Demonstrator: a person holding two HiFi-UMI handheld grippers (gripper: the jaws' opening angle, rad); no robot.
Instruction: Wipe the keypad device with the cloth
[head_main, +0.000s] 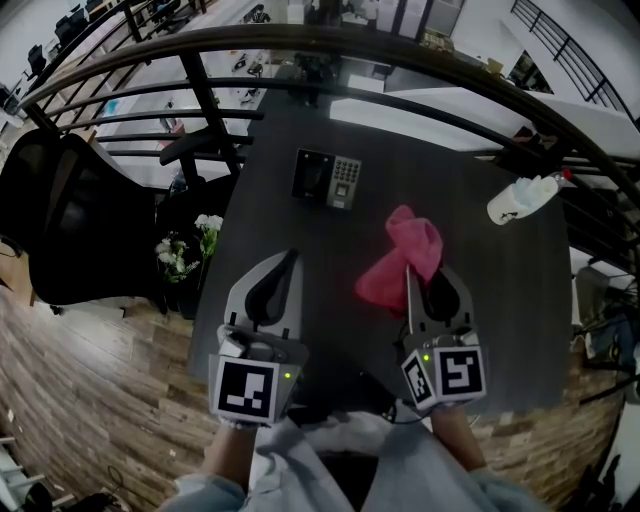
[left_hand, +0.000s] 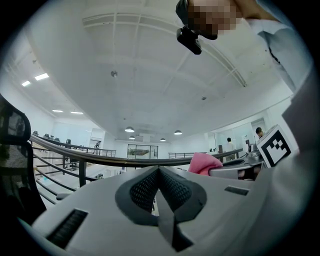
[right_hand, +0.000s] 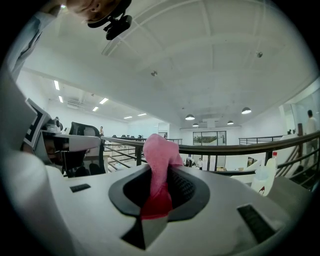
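Observation:
The keypad device (head_main: 327, 178), black with a silver keypad on its right half, lies flat on the dark table (head_main: 480, 300) at the far middle. A pink cloth (head_main: 400, 258) hangs from my right gripper (head_main: 407, 270), which is shut on it, nearer than the device and to its right. In the right gripper view the cloth (right_hand: 159, 162) sticks up from between the jaws. My left gripper (head_main: 293, 255) is shut with nothing in it, left of the cloth; its jaws (left_hand: 159, 171) meet in the left gripper view. Both gripper views look up towards the ceiling.
A white spray bottle (head_main: 522, 198) lies at the table's right edge and also shows in the right gripper view (right_hand: 262, 177). A black office chair (head_main: 60, 215) and white flowers (head_main: 185, 250) stand left of the table. A dark railing (head_main: 330, 45) curves behind it.

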